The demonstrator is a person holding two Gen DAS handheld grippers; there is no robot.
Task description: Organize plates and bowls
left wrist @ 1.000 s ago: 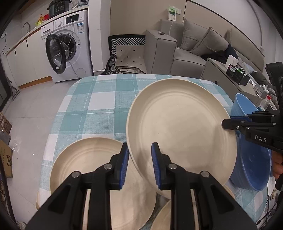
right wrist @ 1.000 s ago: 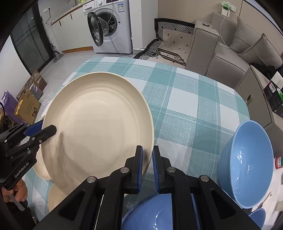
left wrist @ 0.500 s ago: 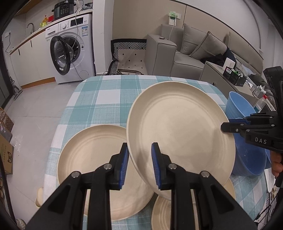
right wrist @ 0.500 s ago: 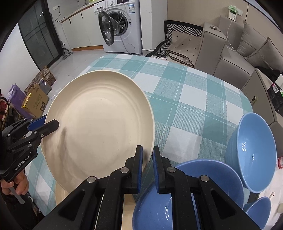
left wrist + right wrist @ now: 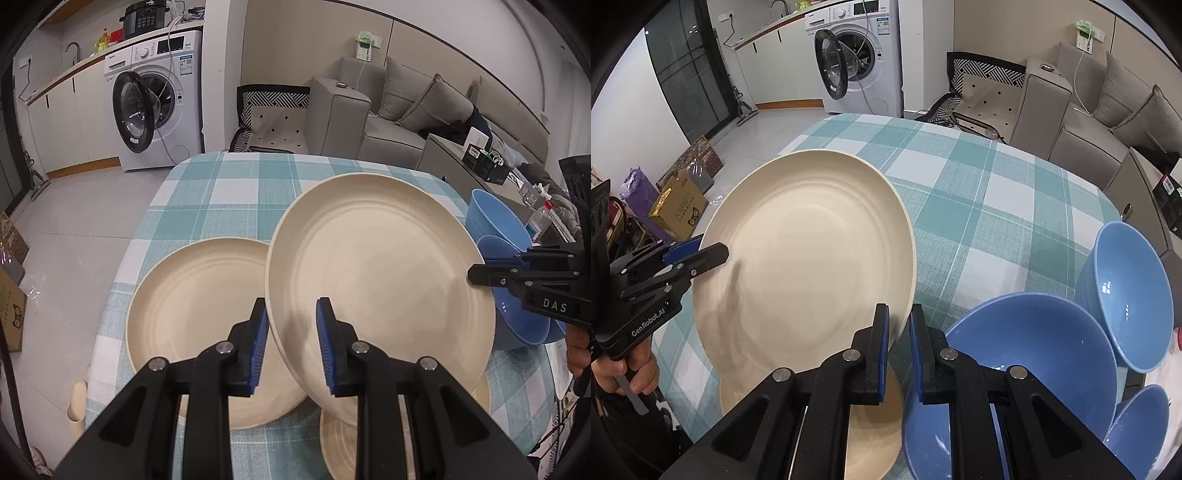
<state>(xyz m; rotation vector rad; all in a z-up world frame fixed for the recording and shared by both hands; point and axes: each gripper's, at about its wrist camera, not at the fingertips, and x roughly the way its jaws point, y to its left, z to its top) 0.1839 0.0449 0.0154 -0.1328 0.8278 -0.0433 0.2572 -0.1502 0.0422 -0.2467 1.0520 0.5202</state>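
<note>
A large cream plate (image 5: pixel 380 280) hangs tilted above the checked table, held at opposite rims by both grippers. My left gripper (image 5: pixel 291 347) is shut on its near-left rim; it also shows in the right wrist view (image 5: pixel 701 254). My right gripper (image 5: pixel 898 339) is shut on the plate (image 5: pixel 809 273) at its right rim, and shows at the right of the left wrist view (image 5: pixel 480 273). A second cream plate (image 5: pixel 192 314) lies flat on the table below left. A smaller cream plate (image 5: pixel 351 443) lies under the held one. Blue bowls (image 5: pixel 1027 373) stand at the right.
The table with a teal checked cloth (image 5: pixel 236 206) has bare cloth at its far half. Two more blue bowls (image 5: pixel 1126 291) sit at the table's right edge. A washing machine (image 5: pixel 159 107) and a grey sofa (image 5: pixel 399 114) stand beyond the table.
Both grippers have lifted the held plate higher above the table. More of the lower plates and blue bowls now show beneath it.
</note>
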